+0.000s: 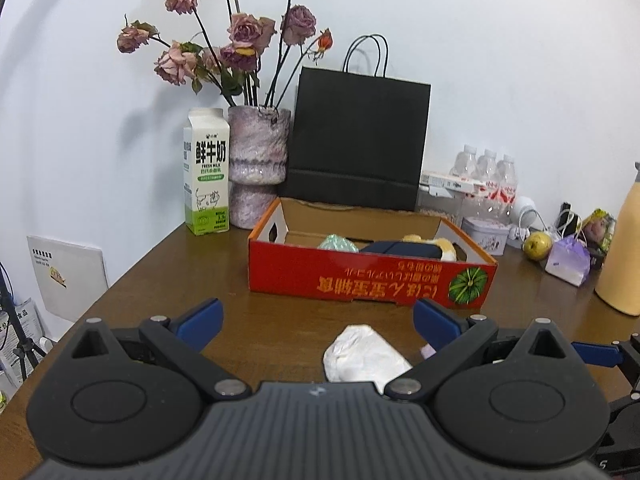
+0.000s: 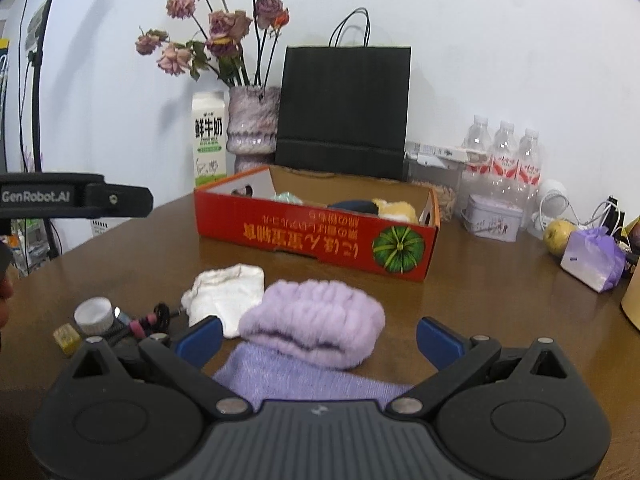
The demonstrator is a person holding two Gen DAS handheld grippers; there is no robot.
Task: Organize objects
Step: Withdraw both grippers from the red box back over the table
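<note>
While both grippers hang wide open and empty over the brown table (image 2: 500, 280), the sensible next pick looks like the fluffy lilac sock (image 2: 312, 326), which lies on the table directly between the spread blue fingers of the right gripper (image 2: 320, 340), its knitted leg running back under the gripper body. To take it cleanly I would lower the fingers either side of the thick rolled cuff, close on that bulk and not on the thin knit, then lift well clear before carrying it over the near wall of the red pumpkin carton (image 2: 316, 240), where a pale green item, something dark and a yellow plush thing already sit. The left gripper (image 1: 318, 326) hovers over the white sock (image 1: 366, 354), which lies just beside the lilac one, seemingly touching it, so a careless close could drag both. Much is uncertain: the carton's near wall hides most of its contents, the white sock's near end disappears beneath the left gripper body, and the small clutter by the white cap (image 2: 94, 314) at the table's left edge is too tangled to name.
</note>
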